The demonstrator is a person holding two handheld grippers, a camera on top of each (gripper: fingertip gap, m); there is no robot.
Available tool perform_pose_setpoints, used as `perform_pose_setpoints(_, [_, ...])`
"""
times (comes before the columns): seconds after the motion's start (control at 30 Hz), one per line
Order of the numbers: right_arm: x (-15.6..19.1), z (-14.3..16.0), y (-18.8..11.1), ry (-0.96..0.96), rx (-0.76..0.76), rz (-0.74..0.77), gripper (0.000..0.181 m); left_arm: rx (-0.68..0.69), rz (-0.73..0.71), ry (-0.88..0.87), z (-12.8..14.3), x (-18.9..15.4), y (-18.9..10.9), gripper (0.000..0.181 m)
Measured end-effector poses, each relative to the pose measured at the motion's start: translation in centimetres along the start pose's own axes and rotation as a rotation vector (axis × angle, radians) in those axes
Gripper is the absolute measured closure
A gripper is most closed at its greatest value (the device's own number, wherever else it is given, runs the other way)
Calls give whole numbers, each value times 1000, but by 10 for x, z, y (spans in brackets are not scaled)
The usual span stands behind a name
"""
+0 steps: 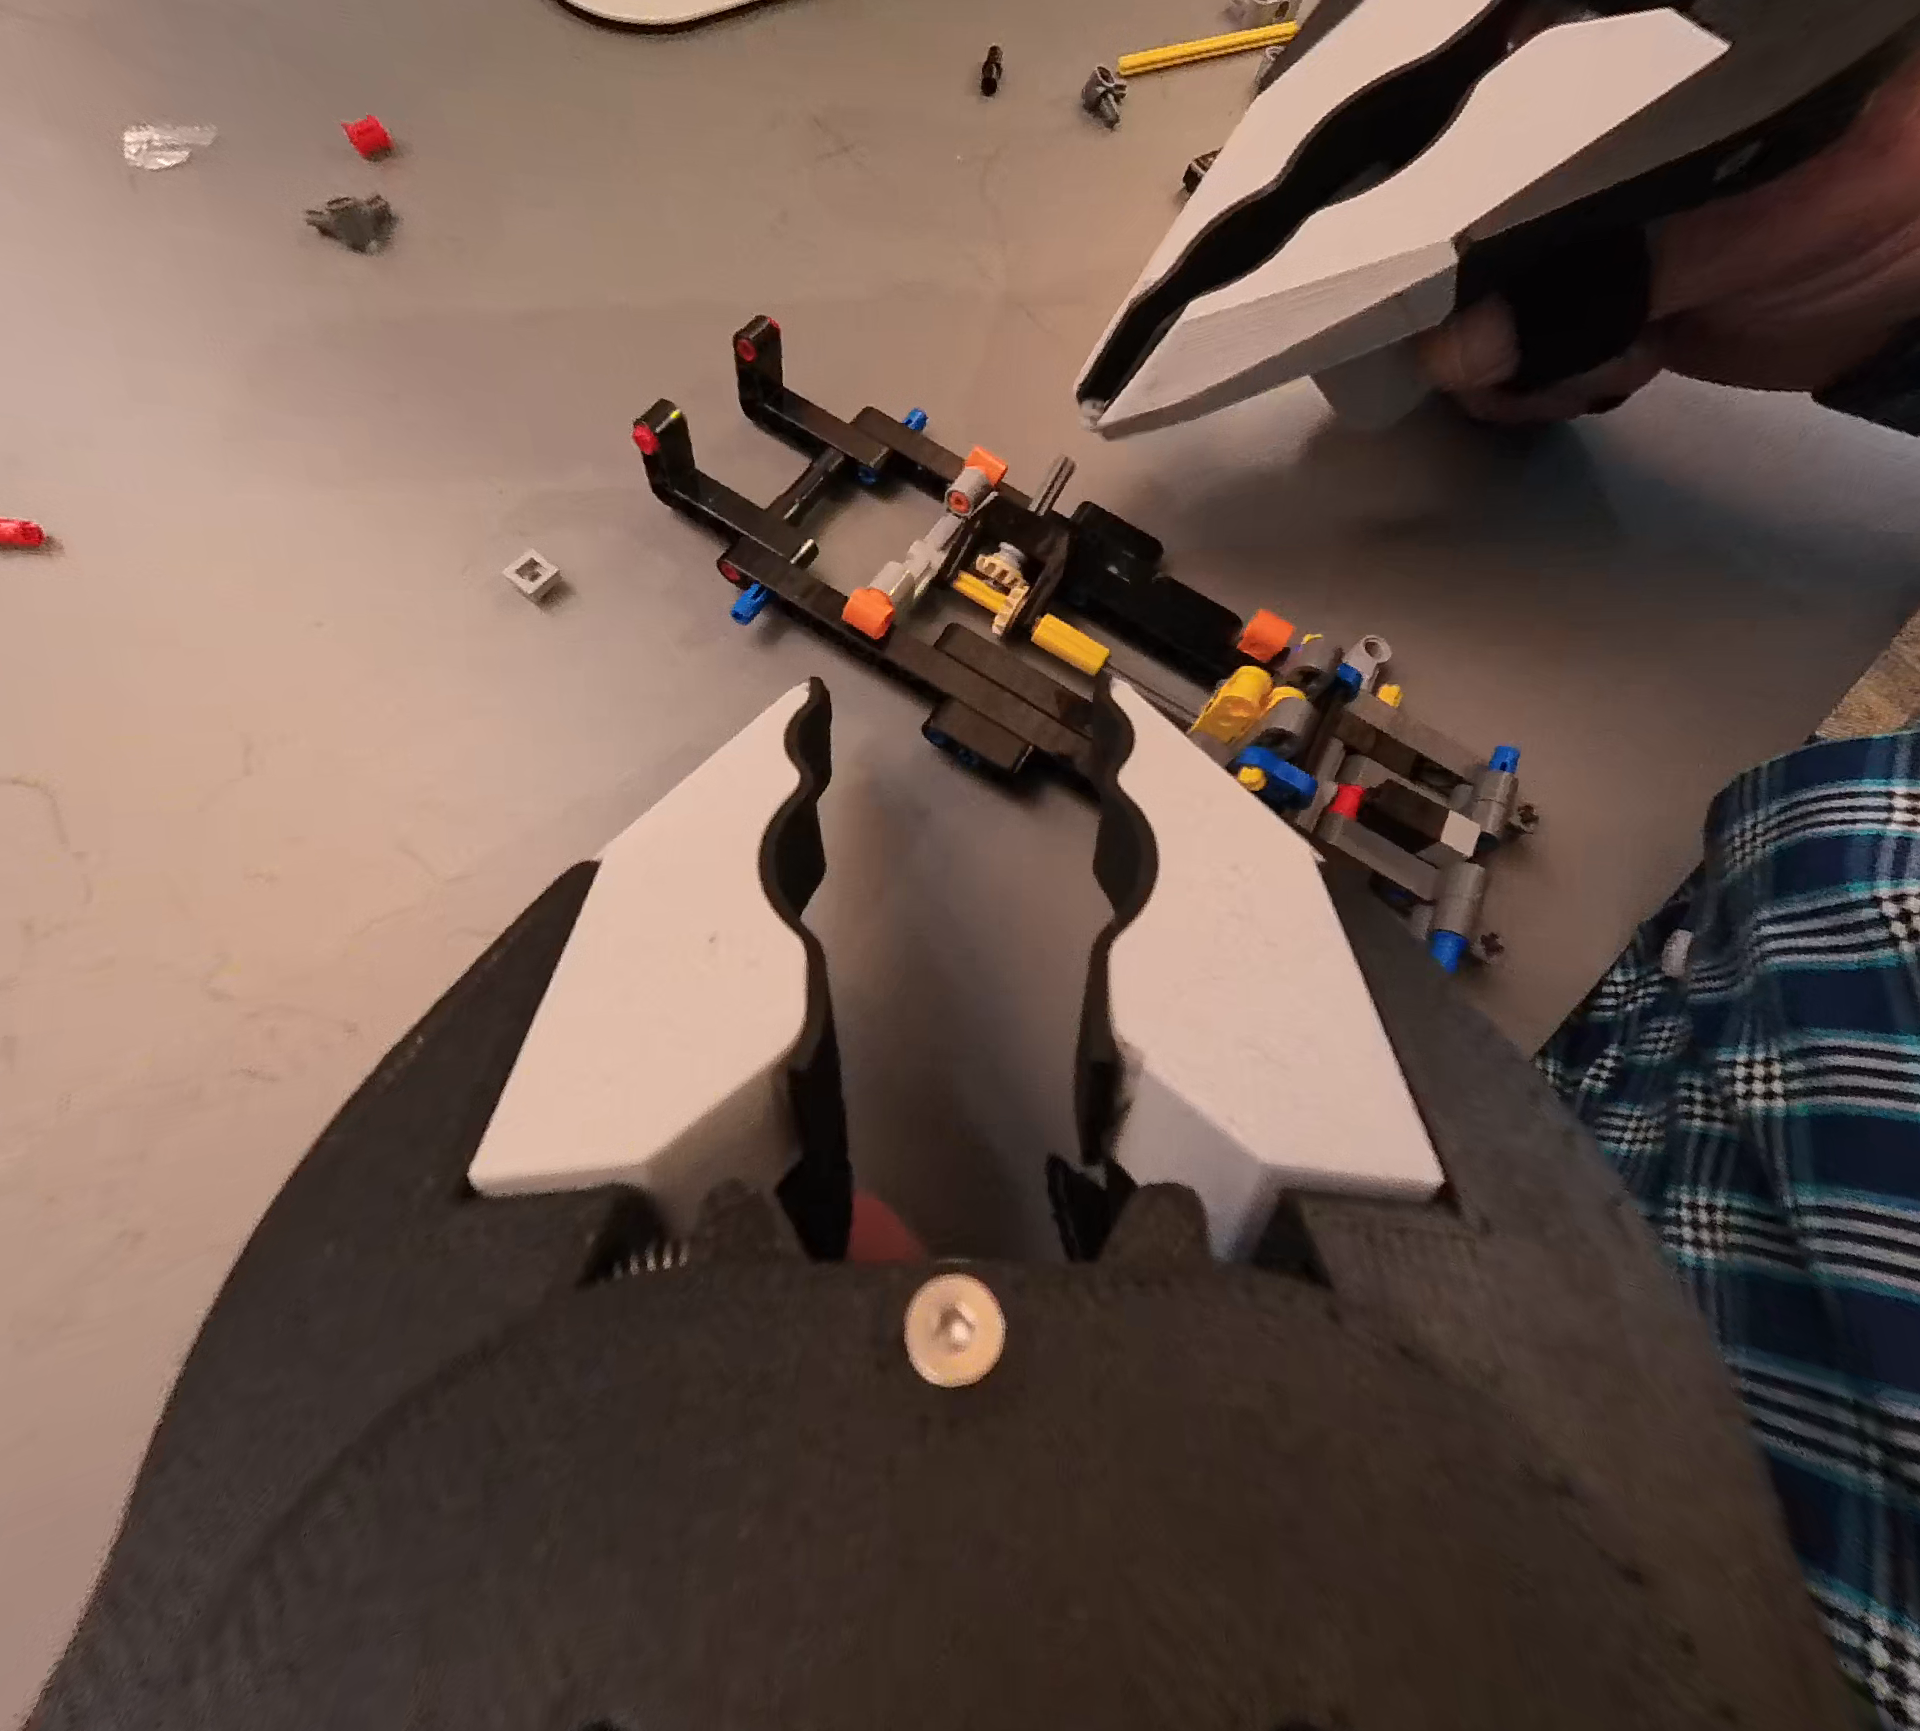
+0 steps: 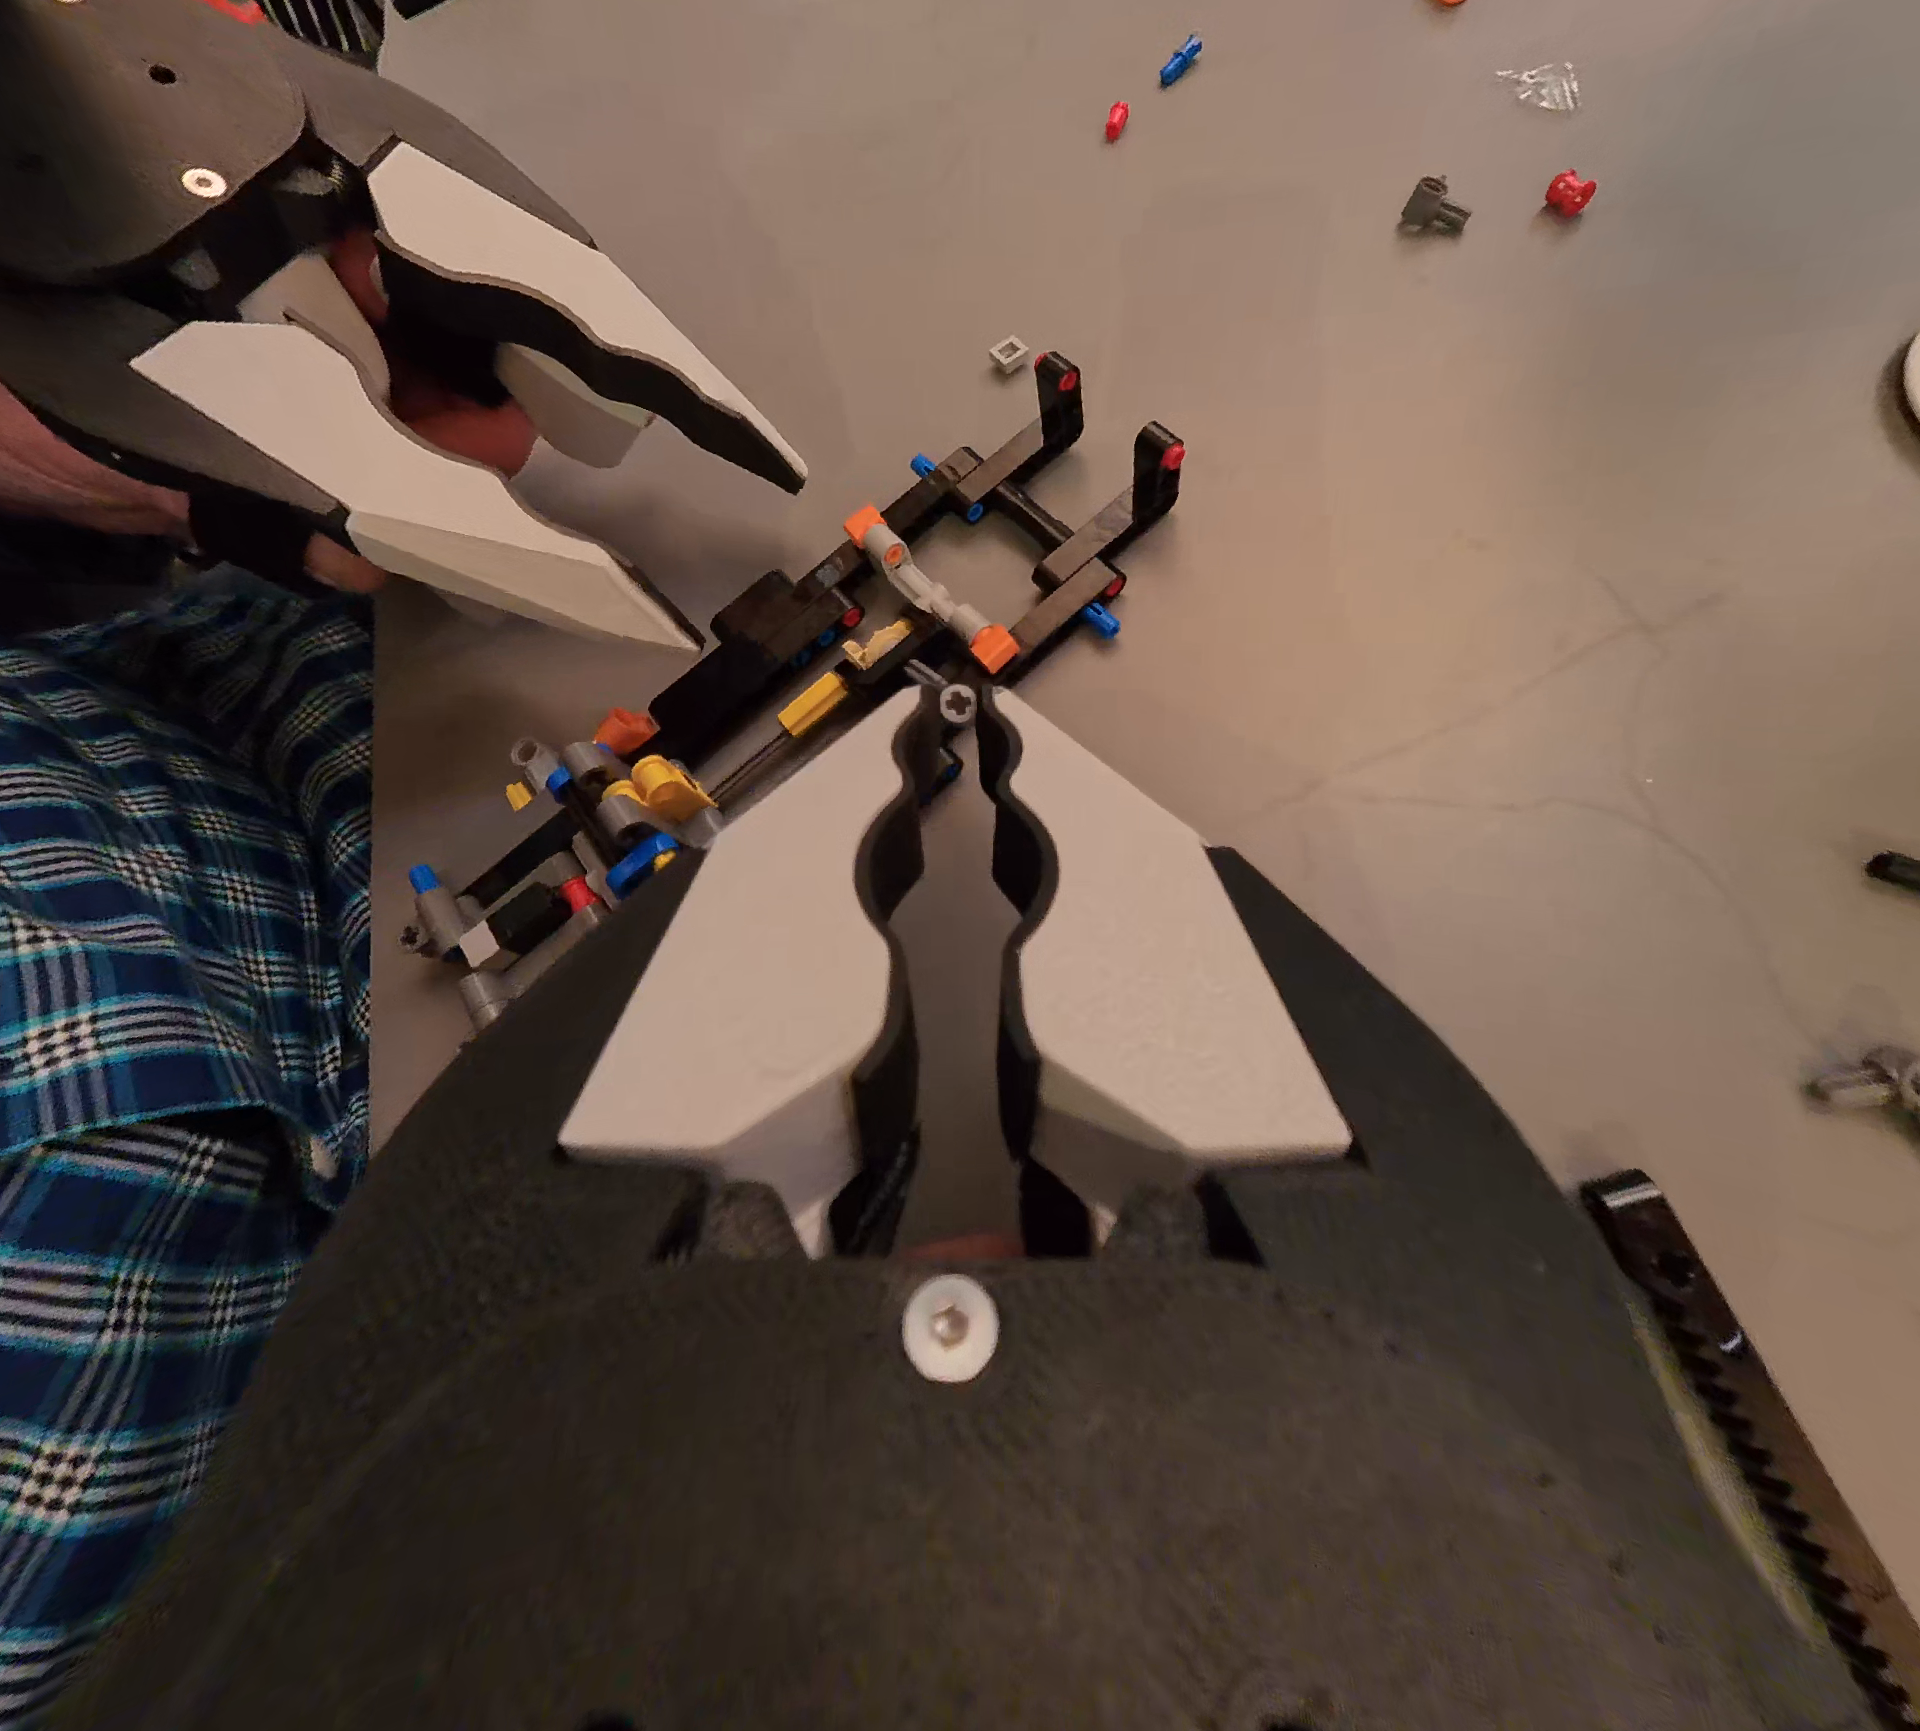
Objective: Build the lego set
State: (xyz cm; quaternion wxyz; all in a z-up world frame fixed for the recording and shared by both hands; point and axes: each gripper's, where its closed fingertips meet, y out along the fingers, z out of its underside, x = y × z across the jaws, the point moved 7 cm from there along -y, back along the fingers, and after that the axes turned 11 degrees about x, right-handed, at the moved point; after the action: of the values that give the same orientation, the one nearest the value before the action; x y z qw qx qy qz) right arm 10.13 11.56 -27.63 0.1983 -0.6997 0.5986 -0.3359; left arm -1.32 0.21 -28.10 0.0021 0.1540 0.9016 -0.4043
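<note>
Your right hand-held gripper (image 2: 958,705) is clenched on a small grey piece with a cross-shaped hole (image 2: 957,702), pinched at the very tips, probably so that the piece stays visible and can be aimed at its place. It hovers close over the middle of the half-built chassis (image 1: 977,580), near the dark axle (image 1: 1058,476) that stands up from the frame, so I judge you are about to push the piece onto that axle or somewhere just beside it. Your left hand-held gripper (image 1: 961,705) is released, with its jaws wide apart and nothing between them; it waits at the near side of the chassis, its right fingertip just by the black beam, most likely ready to hold the model steady. The chassis lies flat on the grey table (image 1: 312,850), close to the edge where you sit. Spare parts are scattered well apart from it: a red bush (image 1: 367,136), a small grey square piece (image 1: 532,576) and a yellow axle (image 1: 1210,48). Because the grey piece is tiny, it could slip or turn when you press it.
</note>
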Motion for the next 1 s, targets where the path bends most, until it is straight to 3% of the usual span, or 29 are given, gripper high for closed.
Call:
perform_pose_setpoints(0.3, [-4,-1,-3,48,-31,-8,177,5,-20,3,0,1,1,131])
perform_pose_setpoints(1.0, [3,1,-6,-47,-31,-5,177,11,-102,132,-9,-11,-17,128])
